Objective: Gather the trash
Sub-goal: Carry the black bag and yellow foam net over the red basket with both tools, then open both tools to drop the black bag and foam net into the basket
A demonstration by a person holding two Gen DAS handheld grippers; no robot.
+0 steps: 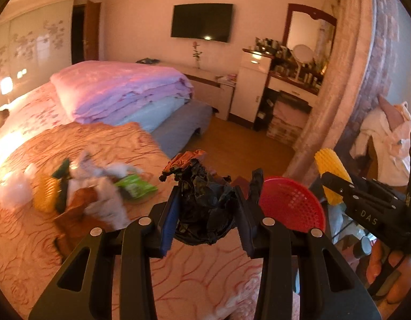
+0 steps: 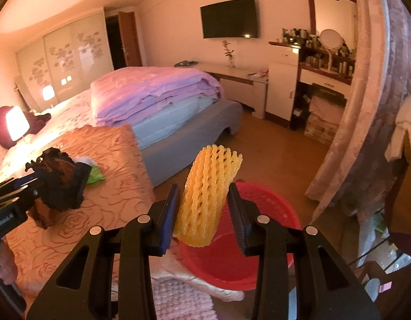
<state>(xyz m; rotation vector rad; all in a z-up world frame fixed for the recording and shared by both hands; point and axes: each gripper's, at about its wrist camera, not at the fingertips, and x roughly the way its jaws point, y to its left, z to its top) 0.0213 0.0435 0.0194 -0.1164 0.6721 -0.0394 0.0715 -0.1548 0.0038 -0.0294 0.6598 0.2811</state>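
— Trash in both: left gripper (image 1: 208,208) clamps crumpled black wrapper (image 1: 205,205), right gripper (image 2: 202,208) clamps yellow foam net (image 2: 208,200) above the red bin (image 2: 272,213).
— Centre each over it, then release.

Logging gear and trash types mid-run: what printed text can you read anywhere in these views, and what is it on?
"DAS": on the body of the right tongs, seen from the left wrist; the letters before the dash are hidden.
"GenRobot.AI": on the body of the left tongs, at the right-wrist view's left edge.
Green wrapper on the bedspread: print too blurred to read.
Bottles on the dresser: labels too small.
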